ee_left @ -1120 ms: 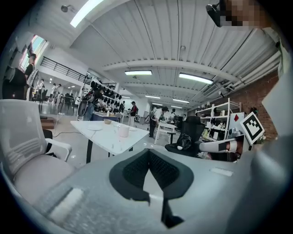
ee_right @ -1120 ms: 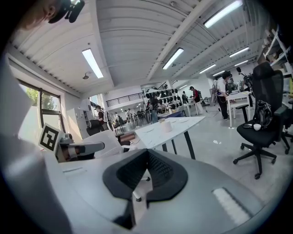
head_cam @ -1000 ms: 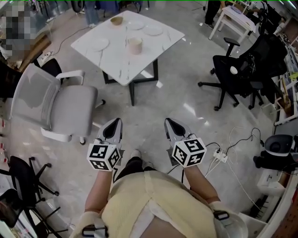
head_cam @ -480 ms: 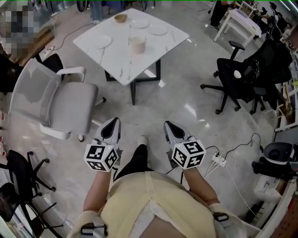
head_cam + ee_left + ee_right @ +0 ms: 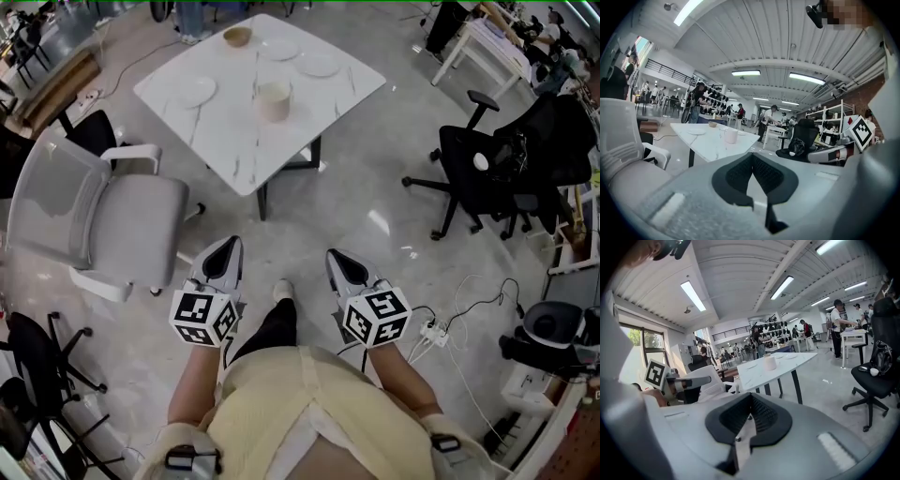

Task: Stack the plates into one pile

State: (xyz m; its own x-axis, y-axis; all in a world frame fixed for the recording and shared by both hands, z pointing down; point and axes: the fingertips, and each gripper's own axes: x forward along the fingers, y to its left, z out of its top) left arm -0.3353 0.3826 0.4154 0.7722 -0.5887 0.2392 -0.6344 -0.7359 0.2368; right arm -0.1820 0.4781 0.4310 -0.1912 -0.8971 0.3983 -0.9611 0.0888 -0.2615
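A white marble-topped table stands ahead of me. On it lie three white plates: one at the left, one at the far middle, one at the far right. My left gripper and right gripper are held low over the floor, well short of the table, both shut with nothing between the jaws. In the left gripper view the table and a plate show ahead; in the right gripper view the table lies beyond the shut jaws.
A cream cup and a tan bowl also sit on the table. A grey office chair stands left of my path, black office chairs to the right. Cables and a power strip lie on the floor at right.
I have walked toward the table: it sits closer and lower in the head view. Both grippers stay shut and keep their place in front of my body.
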